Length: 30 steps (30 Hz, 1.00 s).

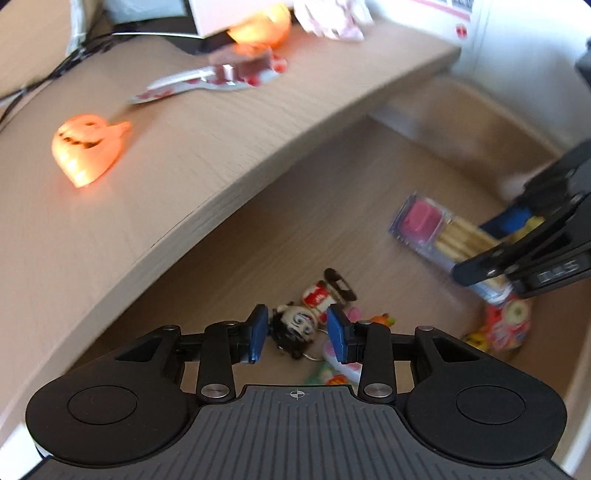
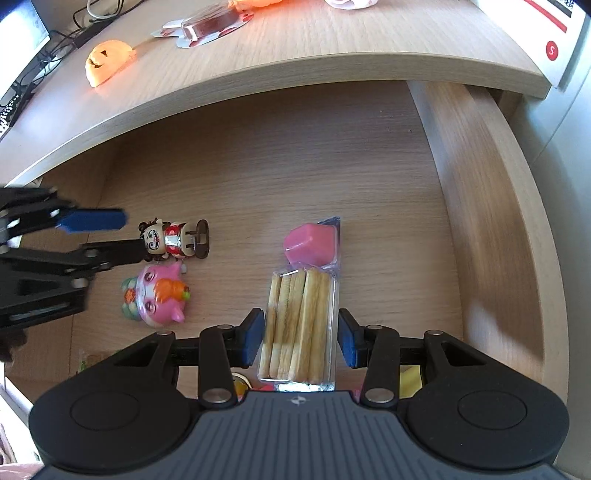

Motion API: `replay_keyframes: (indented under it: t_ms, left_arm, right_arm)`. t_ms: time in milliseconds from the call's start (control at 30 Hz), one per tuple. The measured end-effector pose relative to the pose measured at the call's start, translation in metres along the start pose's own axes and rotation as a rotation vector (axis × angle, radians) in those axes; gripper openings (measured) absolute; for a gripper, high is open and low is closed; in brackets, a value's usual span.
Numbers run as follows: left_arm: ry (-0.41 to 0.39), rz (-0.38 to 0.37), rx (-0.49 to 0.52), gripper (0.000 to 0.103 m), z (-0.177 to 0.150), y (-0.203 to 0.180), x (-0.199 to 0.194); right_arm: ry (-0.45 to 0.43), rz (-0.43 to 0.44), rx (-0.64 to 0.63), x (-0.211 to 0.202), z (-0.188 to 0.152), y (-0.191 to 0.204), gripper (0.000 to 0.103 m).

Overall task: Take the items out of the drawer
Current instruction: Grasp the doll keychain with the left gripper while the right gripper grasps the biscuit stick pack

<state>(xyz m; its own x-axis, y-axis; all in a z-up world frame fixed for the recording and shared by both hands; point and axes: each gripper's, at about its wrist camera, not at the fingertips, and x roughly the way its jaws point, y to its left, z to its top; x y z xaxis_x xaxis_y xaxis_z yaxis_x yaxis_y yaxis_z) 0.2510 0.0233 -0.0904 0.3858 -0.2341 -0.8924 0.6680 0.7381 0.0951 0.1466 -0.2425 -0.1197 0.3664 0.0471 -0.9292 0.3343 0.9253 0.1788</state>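
One sign reads clearly: a white letter "S" in a red circle [image 2: 551, 49], printed on the white box [image 2: 537, 33] at the far right corner of the tabletop [image 2: 332, 33]. The same box carries red stripes and dark print near the frame edge, too small to read. In the left wrist view, raised characters [image 1: 557, 271] on the side of the right gripper's body are blurred and unreadable. No other legible text.
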Motion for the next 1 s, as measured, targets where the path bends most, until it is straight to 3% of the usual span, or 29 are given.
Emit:
replay_keyframes:
  t_ms: [267,733,800,933,1000]
  left_arm:
    - [0.067,-0.050,0.023,0.043,0.007,0.008,0.026]
    - [0.046,-0.088,-0.090,0.042,0.028,0.014,0.036]
    - [0.063,-0.075,-0.122,0.036,0.029,0.017,0.035]
    - [0.135,-0.088,-0.190,0.035,0.031,0.024,0.030]
    - [0.132,-0.110,-0.204,0.035,0.028,0.026,0.021]
  right_arm:
    - [0.017,0.017,0.002,-0.002,0.000,0.001,0.042]
    - [0.017,-0.022,-0.041,-0.013,-0.005,0.011,0.042]
    - [0.016,-0.026,-0.047,-0.017,-0.006,0.012,0.042]
    - [0.014,-0.044,-0.043,-0.021,-0.008,0.014,0.042]
    - [0.007,-0.055,-0.043,-0.029,-0.009,0.017,0.042]
